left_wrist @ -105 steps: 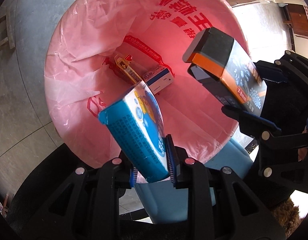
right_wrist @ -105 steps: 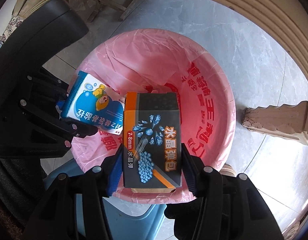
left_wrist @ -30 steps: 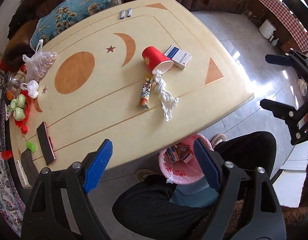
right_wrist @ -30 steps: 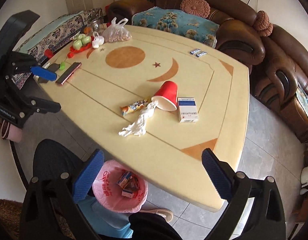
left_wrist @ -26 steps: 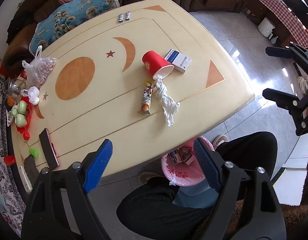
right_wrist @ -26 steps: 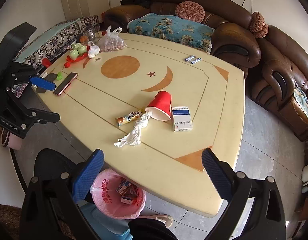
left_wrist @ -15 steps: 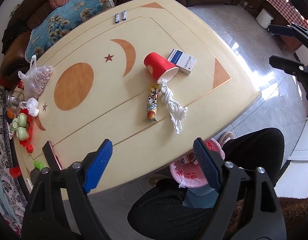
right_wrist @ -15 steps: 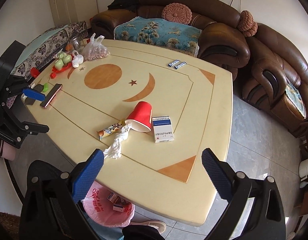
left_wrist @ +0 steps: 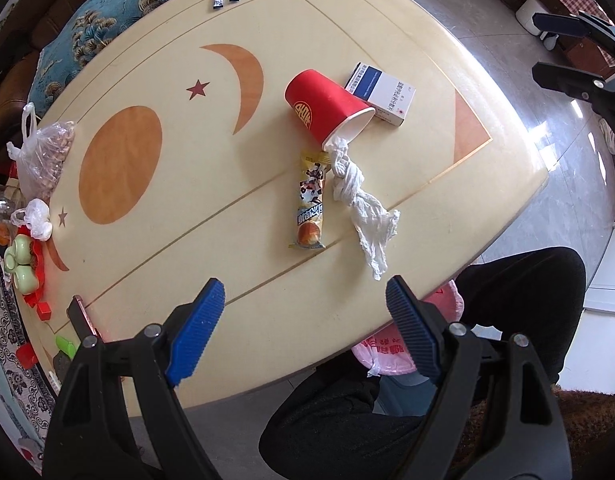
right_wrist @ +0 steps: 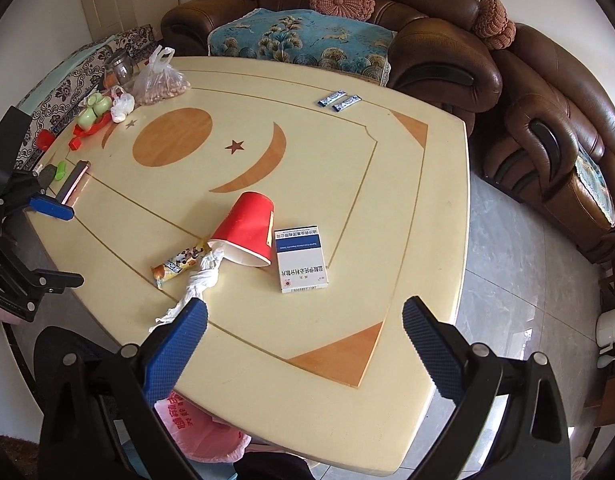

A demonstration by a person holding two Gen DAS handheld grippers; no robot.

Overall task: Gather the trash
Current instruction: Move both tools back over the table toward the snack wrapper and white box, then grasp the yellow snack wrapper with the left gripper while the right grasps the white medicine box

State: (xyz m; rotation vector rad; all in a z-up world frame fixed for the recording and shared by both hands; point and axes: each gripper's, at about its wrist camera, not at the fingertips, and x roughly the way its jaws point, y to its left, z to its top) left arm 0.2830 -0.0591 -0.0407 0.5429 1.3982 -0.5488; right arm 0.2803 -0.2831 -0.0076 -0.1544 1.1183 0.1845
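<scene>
On the cream table lie a tipped red paper cup, a twisted white tissue at its mouth, a yellow snack wrapper and a white-and-blue box. My left gripper is open and empty above the table's near edge. My right gripper is open and empty above the table, near the box. The pink-lined trash bin shows under the table edge.
At the table's far left are a bag of nuts, green cups, red bits and a phone. Two small sachets lie at the far edge. A brown sofa stands behind. The person's dark trousers are below.
Both grippers have let go of their boxes into the bin and opened. They then rose and moved over the table, closer to the cup and wrapper.
</scene>
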